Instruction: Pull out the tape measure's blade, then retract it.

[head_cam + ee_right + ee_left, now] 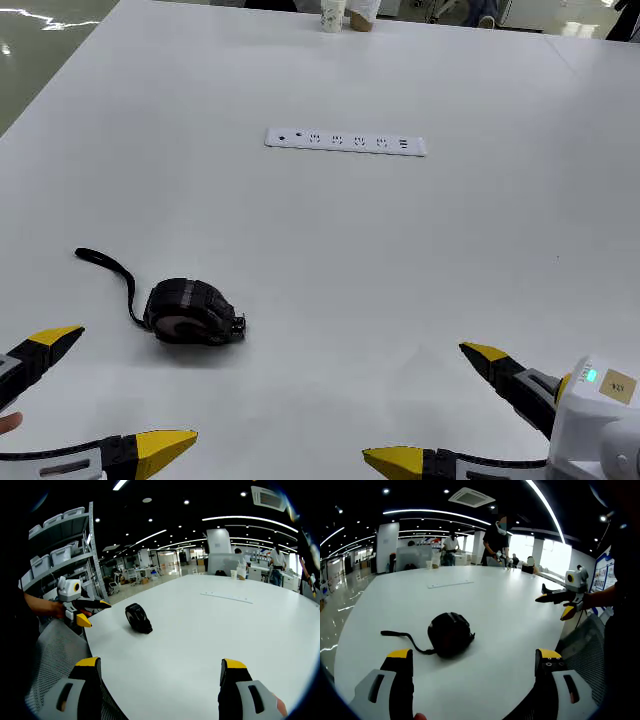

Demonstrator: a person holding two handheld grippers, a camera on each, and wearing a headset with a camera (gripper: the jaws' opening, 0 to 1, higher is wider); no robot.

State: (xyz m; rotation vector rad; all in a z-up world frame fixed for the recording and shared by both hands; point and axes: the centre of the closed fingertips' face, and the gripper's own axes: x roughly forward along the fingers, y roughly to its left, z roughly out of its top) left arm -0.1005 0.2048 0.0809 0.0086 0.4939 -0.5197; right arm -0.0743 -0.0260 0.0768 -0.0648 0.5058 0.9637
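A black tape measure [190,313] lies on the white table [330,230], its blade in and a black wrist strap [110,270] trailing to the left. In the left gripper view the tape measure [449,634] sits ahead between the jaws, some way off. My left gripper [110,395] is at the near left edge, open and holding nothing. My right gripper [440,405] is at the near right edge, also open with nothing in it. The right gripper view has the tape measure [138,618] ahead to the left, with the left gripper [92,612] beyond the table edge.
A white power strip [345,141] lies flat across the far middle of the table. A paper cup [333,15] stands at the far edge. People stand beyond the far end of the table in the left gripper view. Shelves with bins [60,555] stand at the left in the right gripper view.
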